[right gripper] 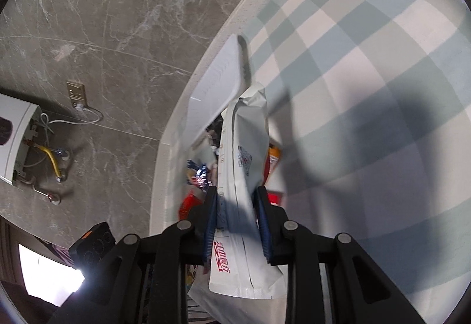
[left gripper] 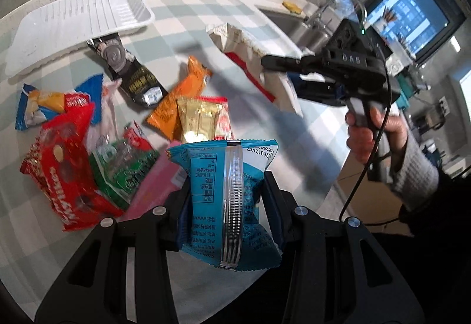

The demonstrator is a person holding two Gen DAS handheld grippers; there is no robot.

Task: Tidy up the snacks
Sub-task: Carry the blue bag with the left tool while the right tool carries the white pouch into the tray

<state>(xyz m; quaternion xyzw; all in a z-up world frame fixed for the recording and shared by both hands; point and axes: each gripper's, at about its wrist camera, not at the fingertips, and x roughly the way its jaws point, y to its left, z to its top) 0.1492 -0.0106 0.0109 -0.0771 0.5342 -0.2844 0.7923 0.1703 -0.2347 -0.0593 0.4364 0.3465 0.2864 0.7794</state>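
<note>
- The left gripper (left gripper: 226, 191) points steeply down over the table with the green-and-white checked cloth (left gripper: 188, 15); its jaws are clenched on a blue crinkled snack packet (left gripper: 228, 194), held above the cloth with its long axis along the fingers and its silver back seam facing the camera.
- The right gripper (right gripper: 235, 212), held in a hand (left gripper: 371, 132) with a grey knitted sleeve (left gripper: 418, 168), lies nearly level and grasps a long white snack bag with red print (right gripper: 241, 165); the bag's long axis runs forward from the jaws.
- Only the left wrist view shows the loose packets on the cloth: red (left gripper: 64, 174), green (left gripper: 123, 168), orange (left gripper: 179, 94), gold (left gripper: 200, 118), black (left gripper: 129, 71).
- It also shows the whole white ribbed plastic tray (left gripper: 79, 21) behind them.
- Only the right wrist view shows the grey marble wall (right gripper: 117, 15).
</note>
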